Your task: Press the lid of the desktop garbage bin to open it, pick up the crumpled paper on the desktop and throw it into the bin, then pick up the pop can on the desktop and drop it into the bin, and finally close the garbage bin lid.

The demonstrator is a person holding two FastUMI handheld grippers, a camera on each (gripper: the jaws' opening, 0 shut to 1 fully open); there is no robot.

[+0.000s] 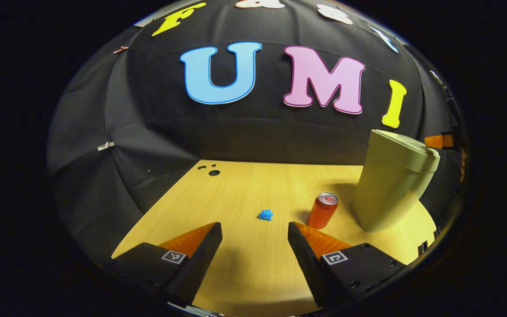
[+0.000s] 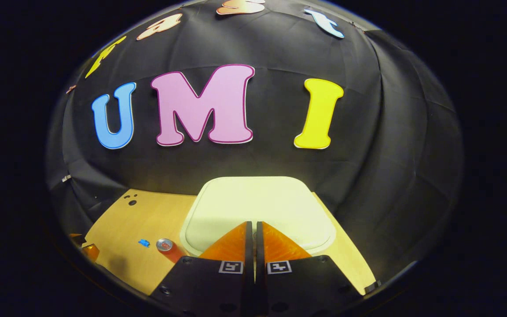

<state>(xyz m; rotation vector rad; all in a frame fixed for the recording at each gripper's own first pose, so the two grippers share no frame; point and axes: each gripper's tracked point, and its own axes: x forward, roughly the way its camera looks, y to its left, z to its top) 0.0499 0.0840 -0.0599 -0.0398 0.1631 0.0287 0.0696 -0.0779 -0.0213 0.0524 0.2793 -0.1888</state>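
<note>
In the left gripper view a pale green bin (image 1: pixel 390 185) with its lid down stands at the right of the wooden desktop. An orange pop can (image 1: pixel 322 210) stands upright just left of it. A small blue crumpled paper (image 1: pixel 266 215) lies in the middle. My left gripper (image 1: pixel 255 233) is open, low over the near desktop, with the paper ahead between its fingers. In the right gripper view my right gripper (image 2: pixel 252 225) is shut with nothing in it, its tips over the near part of the bin lid (image 2: pixel 258 211). The can (image 2: pixel 167 247) and paper (image 2: pixel 144 242) sit lower left.
The wooden desktop (image 1: pixel 236 193) has small round holes (image 1: pixel 214 172) at its far left corner. Black cloth walls close in the back and both sides. An orange part of the other gripper (image 1: pixel 439 141) shows past the bin's top.
</note>
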